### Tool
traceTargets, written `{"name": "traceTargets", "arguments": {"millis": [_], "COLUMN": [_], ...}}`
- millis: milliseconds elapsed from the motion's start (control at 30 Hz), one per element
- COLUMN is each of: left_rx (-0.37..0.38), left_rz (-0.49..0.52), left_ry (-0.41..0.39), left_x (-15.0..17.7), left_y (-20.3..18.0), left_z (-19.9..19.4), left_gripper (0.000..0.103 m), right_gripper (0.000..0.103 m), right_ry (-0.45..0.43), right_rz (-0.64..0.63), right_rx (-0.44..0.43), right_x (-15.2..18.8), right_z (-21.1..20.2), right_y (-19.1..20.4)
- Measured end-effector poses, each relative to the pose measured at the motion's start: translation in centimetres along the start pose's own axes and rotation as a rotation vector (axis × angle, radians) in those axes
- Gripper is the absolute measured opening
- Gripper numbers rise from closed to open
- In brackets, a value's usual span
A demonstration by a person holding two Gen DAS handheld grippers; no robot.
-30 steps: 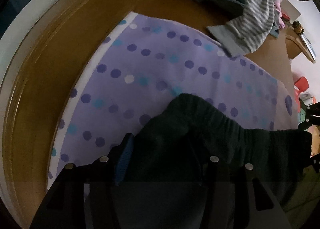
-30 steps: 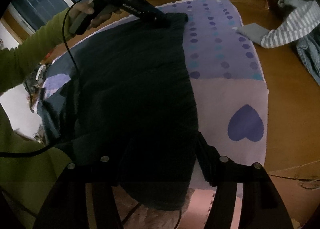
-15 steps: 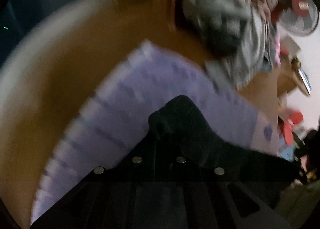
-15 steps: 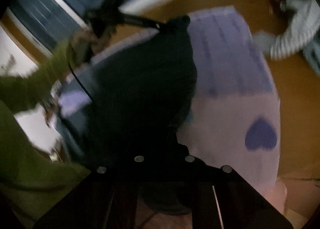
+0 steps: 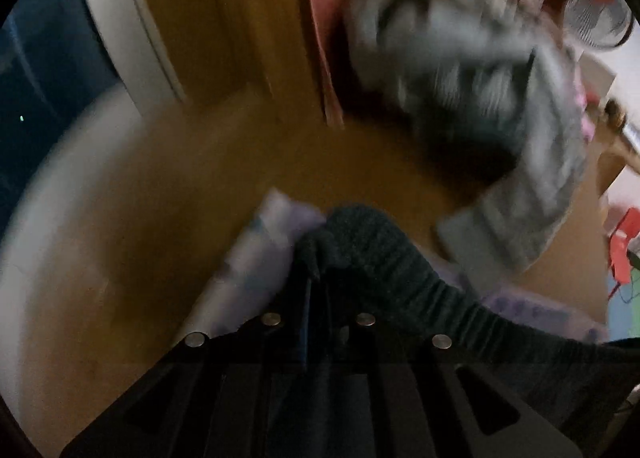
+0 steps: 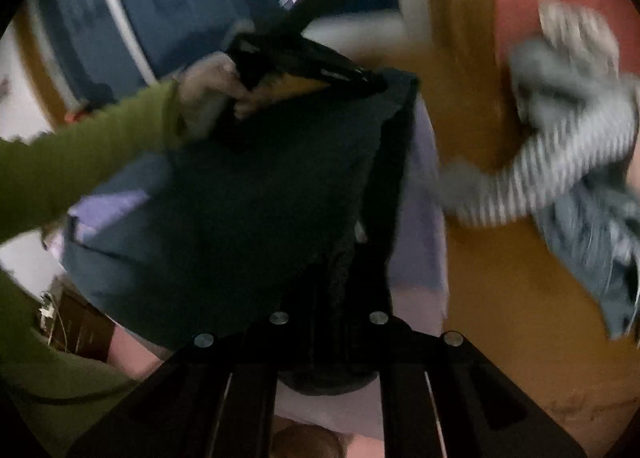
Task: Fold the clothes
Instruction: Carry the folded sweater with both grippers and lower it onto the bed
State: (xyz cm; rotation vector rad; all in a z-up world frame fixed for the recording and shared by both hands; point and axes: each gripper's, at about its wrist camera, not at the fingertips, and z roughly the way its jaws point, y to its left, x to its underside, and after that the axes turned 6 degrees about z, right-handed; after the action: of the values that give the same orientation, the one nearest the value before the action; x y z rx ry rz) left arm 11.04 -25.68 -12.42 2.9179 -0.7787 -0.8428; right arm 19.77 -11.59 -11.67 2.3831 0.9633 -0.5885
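the left gripper is clenched on one corner of the dark garment, right at its ribbed band, and the cloth hangs away to the right from that pinch. the right gripper is clamped on another edge of the same dark garment, whose body spreads up and to the left between the two grips, lifted off the purple sheet. in the right wrist view the left gripper shows again at the garment's far top corner, held by the left hand in a green sleeve.

the sheet's edge lies just beyond the left pinch, and past it a broad band of bare wooden surface runs to the wooden frame. to the right the bare wood is narrower; one pile of clothes, with a striped grey piece on its near side, reaches to the sheet's edge.

count: two grippers, one dark garment, one sheet, one pile; the pieces in the pile are too blurred to count.
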Motion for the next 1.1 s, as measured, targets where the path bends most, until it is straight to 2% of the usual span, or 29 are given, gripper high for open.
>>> {"name": "traceTargets", "arguments": {"millis": [133, 233, 400, 567, 600, 633, 700, 767, 833, 933, 1100], "left_rx": [0.028, 0.068, 0.112, 0.099, 0.097, 0.115, 0.158, 0.194, 0.209, 0.255, 0.213], "left_rz": [-0.077, -0.141, -0.195, -0.260, -0.272, -0.282, -0.291, -0.273, -0.260, -0.293, -0.288], "left_ry": [0.041, 0.057, 0.050, 0.063, 0.064, 0.058, 0.048, 0.057, 0.087, 0.133, 0.193], "left_x": [1.2, 1.1, 1.4, 3.4, 3.7, 4.5, 5.8, 8.1, 10.8, 13.9, 16.7], "left_y": [0.1, 1.1, 2.3, 2.6, 2.6, 1.7, -0.6, -4.3, -8.4, -14.0, -19.6], "left_z": [2.3, 1.7, -2.5, -7.9, -8.8, -9.7, -11.1, -12.3, -13.0, -12.7, -12.5], "left_gripper": [0.015, 0.026, 0.028, 0.028, 0.028, 0.028, 0.029, 0.037, 0.037, 0.037, 0.037], "right_gripper": [0.008, 0.008, 0.009, 0.029, 0.036, 0.040, 0.056, 0.056, 0.056, 0.056, 0.056], "right_ry": [0.109, 0.106, 0.132, 0.066, 0.055, 0.044, 0.032, 0.042, 0.059, 0.080, 0.116], "right_rz": [0.028, 0.004, -0.019, 0.016, 0.019, 0.022, 0.020, 0.000, -0.045, -0.098, -0.145], "right_rx": [0.024, 0.019, -0.012, -0.049, -0.064, -0.080, -0.118, -0.140, -0.147, -0.176, -0.222], "right_x": [2.3, 3.2, 3.4, 2.9, 2.7, 2.6, 2.6, 2.8, 3.1, 3.1, 3.1], "right_z": [3.1, 2.9, 1.6, -1.0, -1.7, -2.4, -3.3, -3.5, -3.1, -2.3, 0.1], "right_y": [-2.9, -2.9, -3.3, -4.4, -4.7, -5.0, -5.5, -5.7, -5.5, -5.1, -4.6]}}
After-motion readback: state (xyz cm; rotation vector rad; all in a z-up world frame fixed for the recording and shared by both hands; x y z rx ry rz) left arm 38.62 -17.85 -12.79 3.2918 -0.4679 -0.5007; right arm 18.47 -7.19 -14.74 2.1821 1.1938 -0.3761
